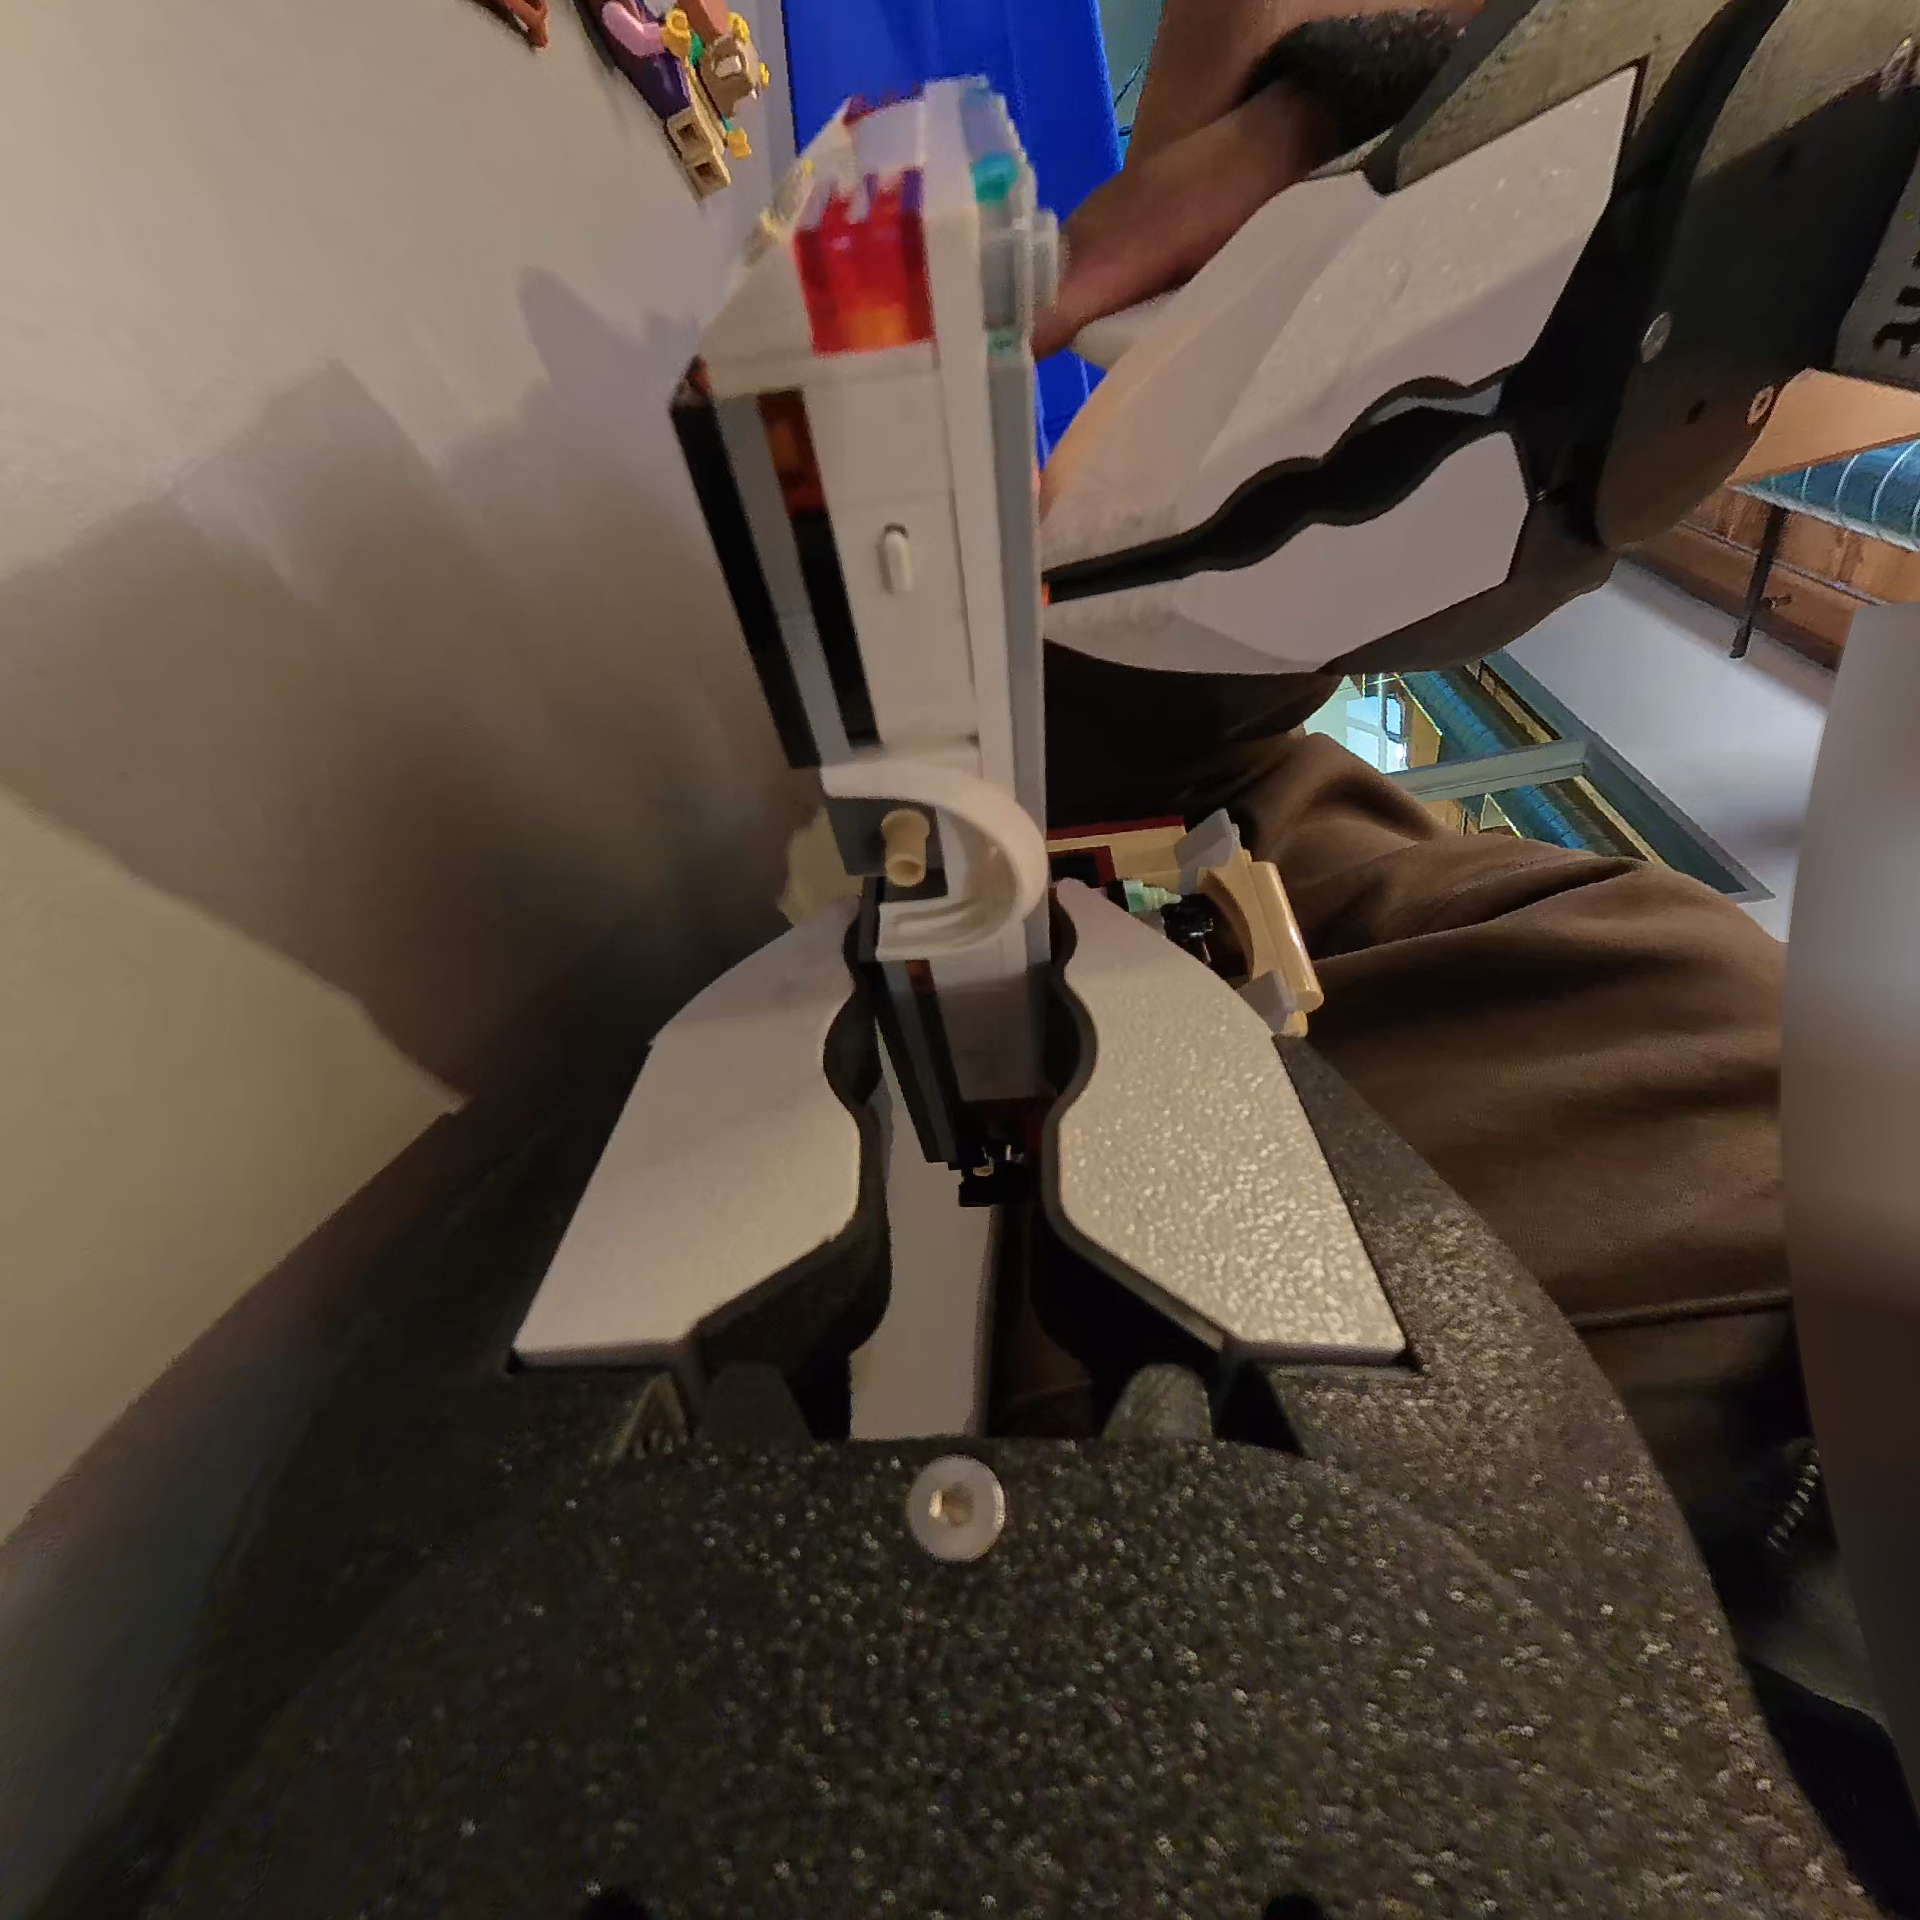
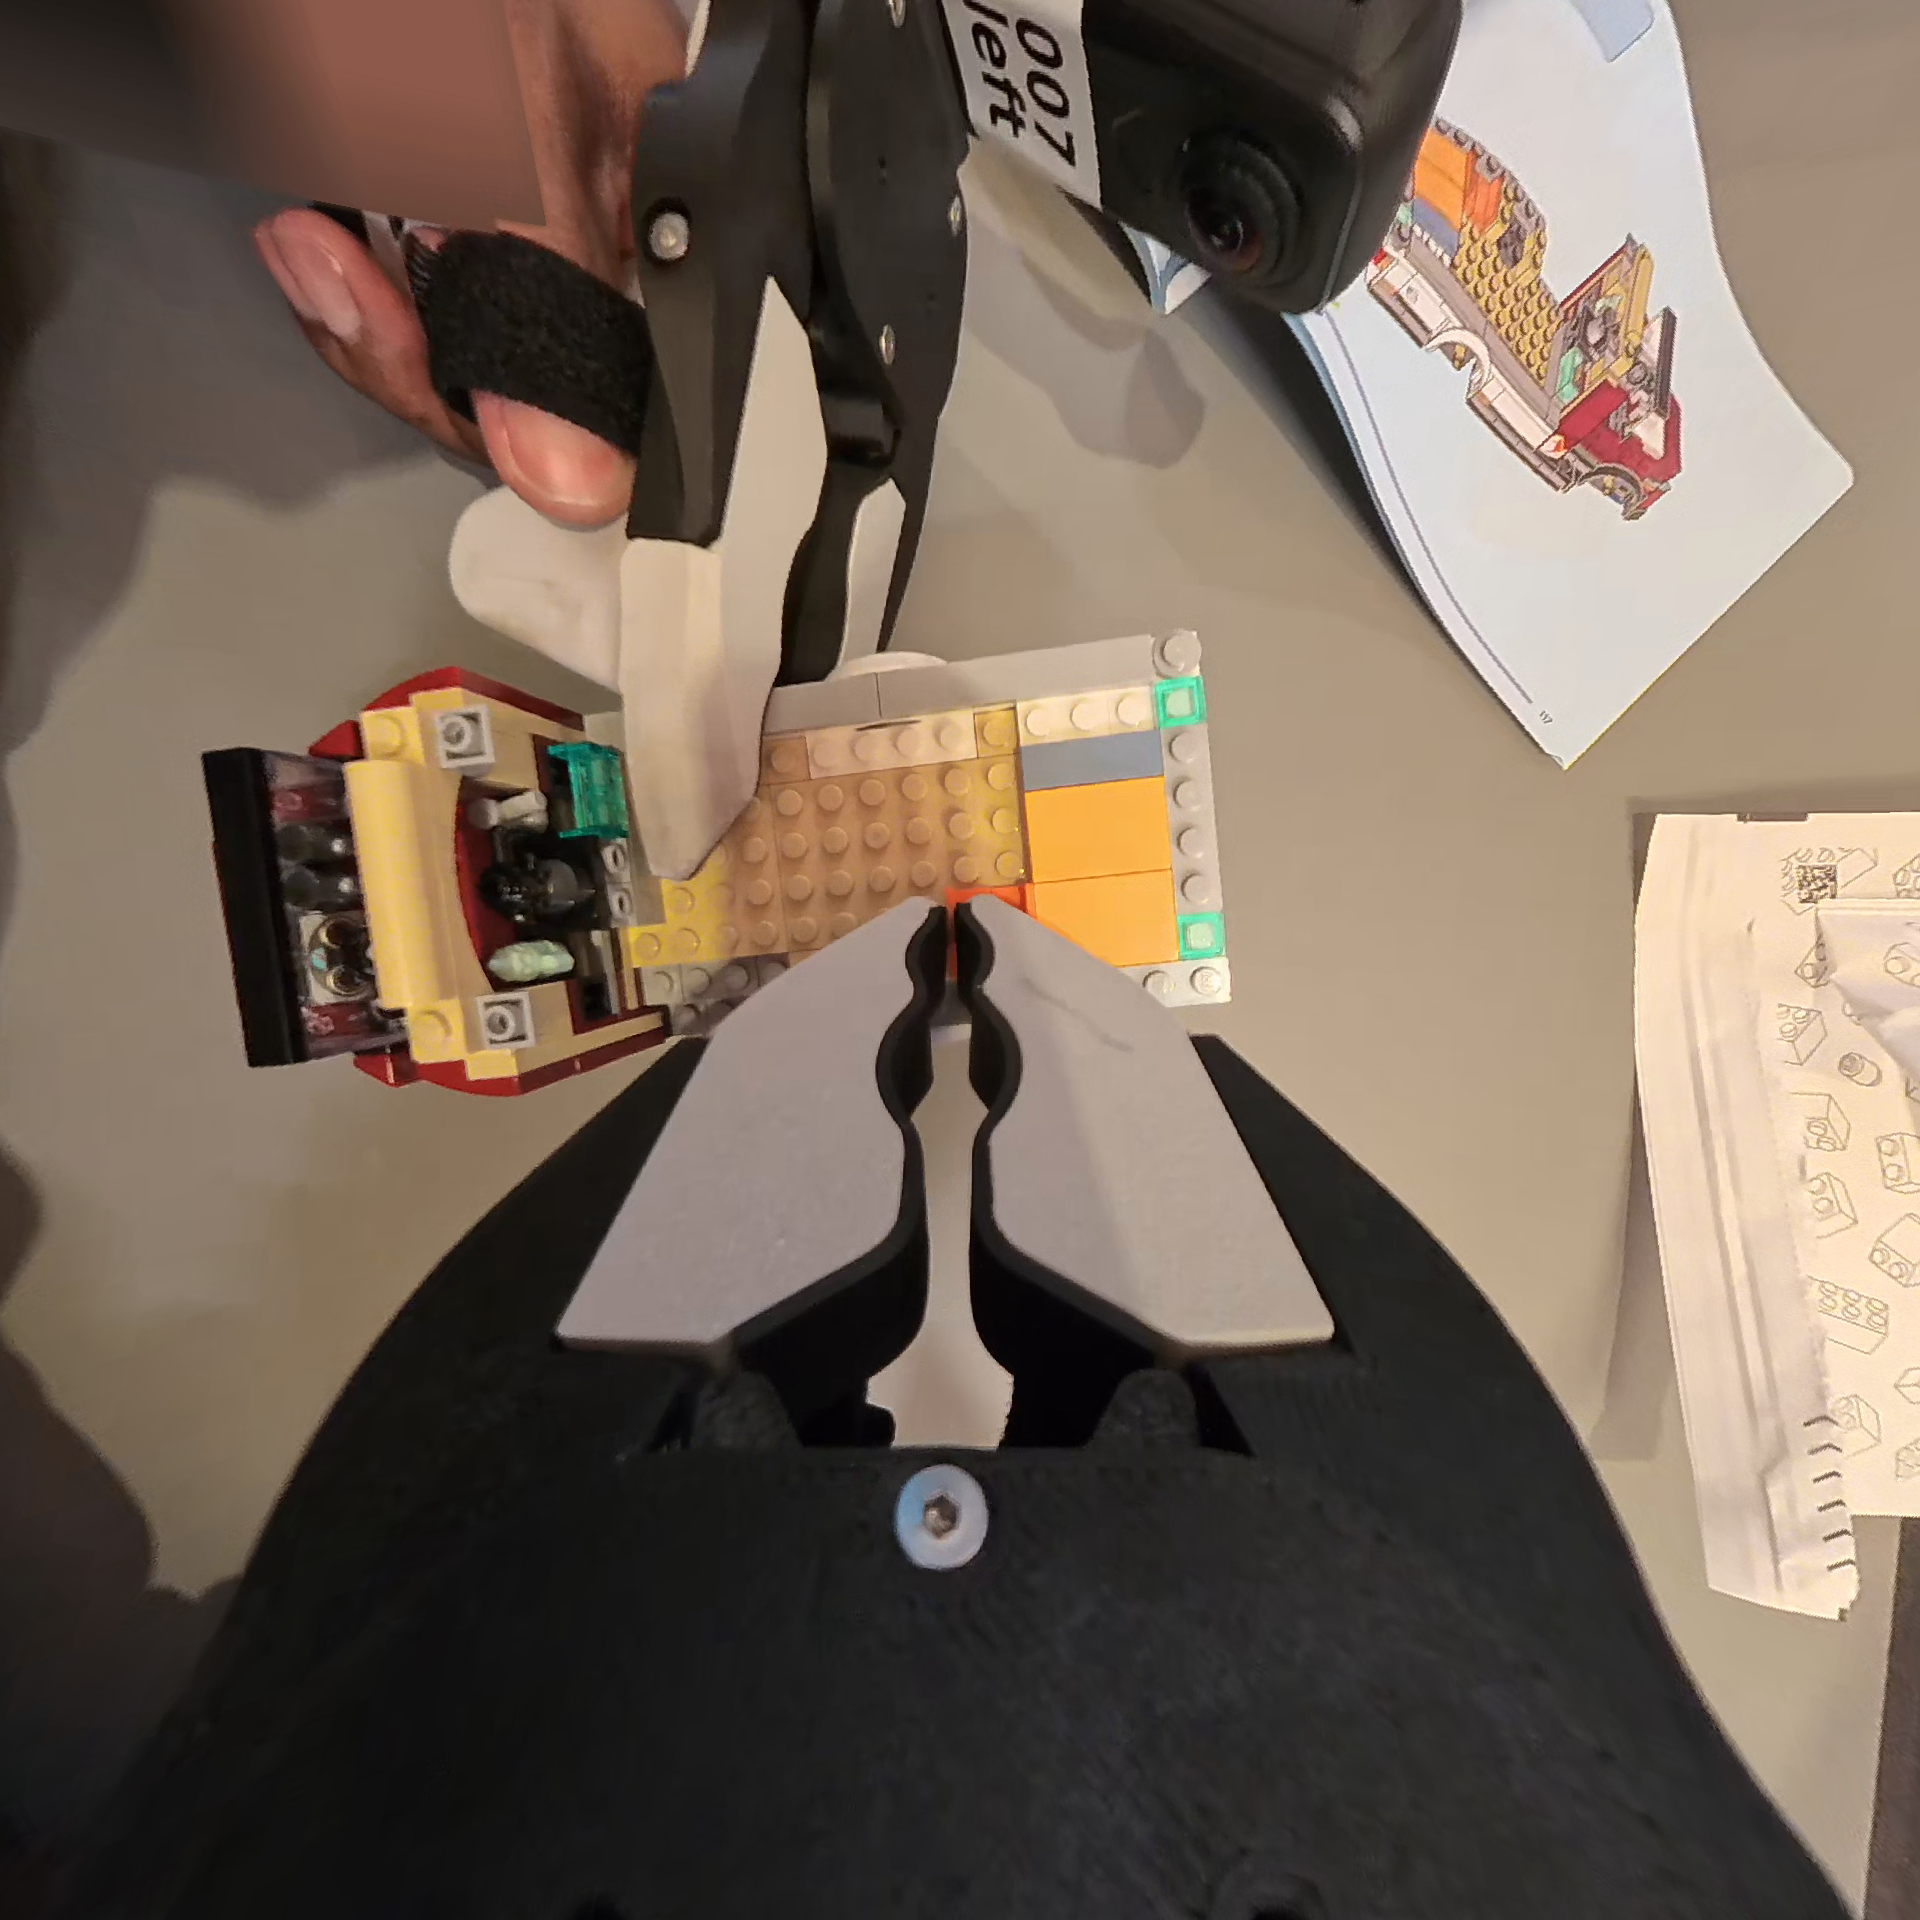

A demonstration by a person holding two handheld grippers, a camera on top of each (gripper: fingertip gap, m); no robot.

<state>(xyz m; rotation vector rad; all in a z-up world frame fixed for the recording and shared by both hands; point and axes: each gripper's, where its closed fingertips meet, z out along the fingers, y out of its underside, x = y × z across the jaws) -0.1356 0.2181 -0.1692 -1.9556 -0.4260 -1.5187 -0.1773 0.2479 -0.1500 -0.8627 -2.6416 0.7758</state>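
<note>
Left hand-held gripper (image 1: 961, 956) clamps side wall of brick van (image 2: 904, 831), both pads pressed on wall, one finger (image 2: 686, 727) inside over tan studded floor. Van lies on grey counter (image 2: 312, 1299), dark red cab at one end, orange tiles at other. Right hand-held gripper (image 2: 948, 914) closed, tips together over small orange tile (image 2: 987, 902) at floor edge; cannot tell whether it pinches anything. Booklet (image 2: 1558, 416) and paper bag (image 2: 1766, 1195) lie nearby, apart from van.
</note>
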